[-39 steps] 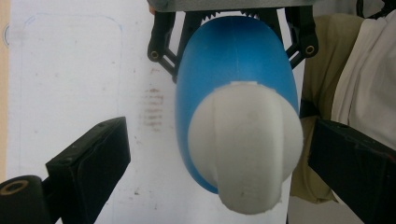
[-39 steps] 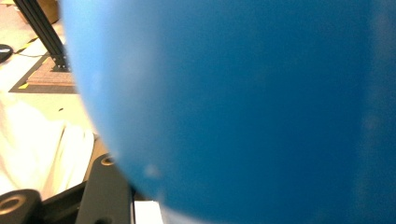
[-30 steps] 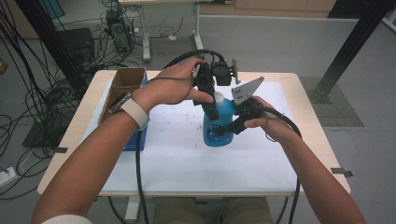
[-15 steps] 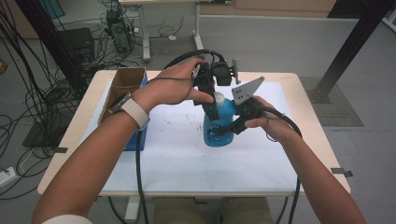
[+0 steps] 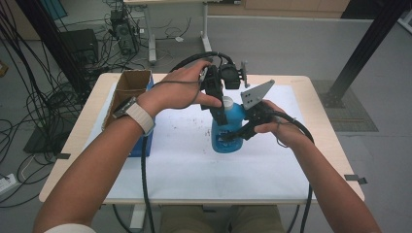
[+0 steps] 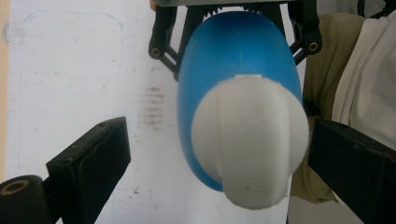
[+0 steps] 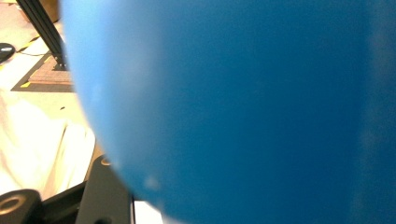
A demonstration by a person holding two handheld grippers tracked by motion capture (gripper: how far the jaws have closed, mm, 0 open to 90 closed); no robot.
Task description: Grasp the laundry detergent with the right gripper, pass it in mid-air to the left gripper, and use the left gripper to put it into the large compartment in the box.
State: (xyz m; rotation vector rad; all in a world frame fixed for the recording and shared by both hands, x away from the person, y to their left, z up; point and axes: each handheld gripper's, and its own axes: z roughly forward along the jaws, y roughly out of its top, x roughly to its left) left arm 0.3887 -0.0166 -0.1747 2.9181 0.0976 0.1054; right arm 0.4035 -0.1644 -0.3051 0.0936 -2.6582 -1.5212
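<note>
A lab floor strewn with cables surrounds a pale bench (image 5: 320,145) covered by white paper. In the high view a blue bottle (image 5: 232,127) stands near the bench's middle, the right gripper (image 5: 233,137) clamped on its body and the left gripper (image 5: 222,116) poised at its white cap (image 5: 227,103). A cardboard box (image 5: 127,90) sits toward the far left corner.

In the left gripper view its jaws stand apart either side of the cap (image 6: 250,149), not yet touching.

In the right gripper view the blue bottle (image 7: 243,107) sits tight against the jaws. The bottle looks secured; gripping and unscrewing the cap remain.
</note>
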